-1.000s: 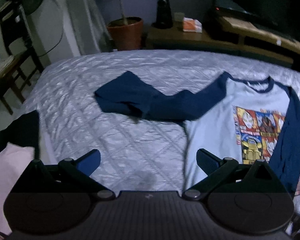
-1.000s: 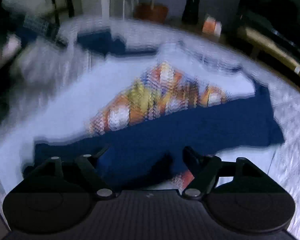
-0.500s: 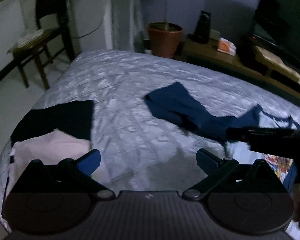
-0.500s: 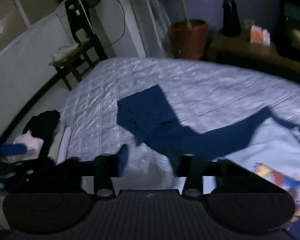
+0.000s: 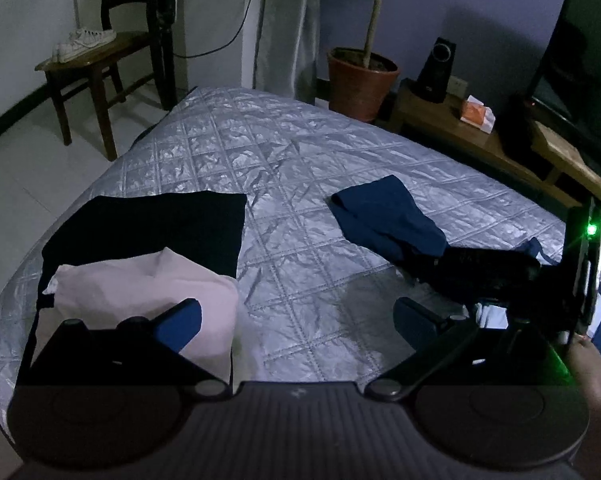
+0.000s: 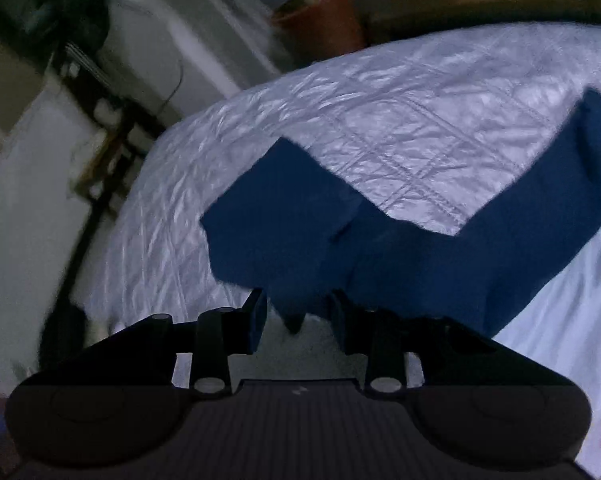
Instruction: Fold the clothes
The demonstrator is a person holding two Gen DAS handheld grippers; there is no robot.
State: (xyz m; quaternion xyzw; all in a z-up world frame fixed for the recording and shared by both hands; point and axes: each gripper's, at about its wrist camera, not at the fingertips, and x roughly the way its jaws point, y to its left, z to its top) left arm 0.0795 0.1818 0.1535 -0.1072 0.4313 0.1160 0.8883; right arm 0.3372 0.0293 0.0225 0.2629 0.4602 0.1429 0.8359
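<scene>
The navy blue cotton sleeve point(image 6: 400, 248) lies on the quilted silver bed point(image 6: 380, 100), its near edge between the right gripper's point(image 6: 298, 322) half-closed jaws, while the left gripper's point(image 5: 296, 320) jaws hang wide, empty.

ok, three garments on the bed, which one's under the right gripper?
The navy sleeve of the shirt, spread across the quilt. The right gripper is over its edge. The black garment and pink garment lie stacked apart, by the left gripper.

Glossy quilted bedcover point(image 5: 300, 168), matt cloth sleeve point(image 6: 300, 232)
</scene>
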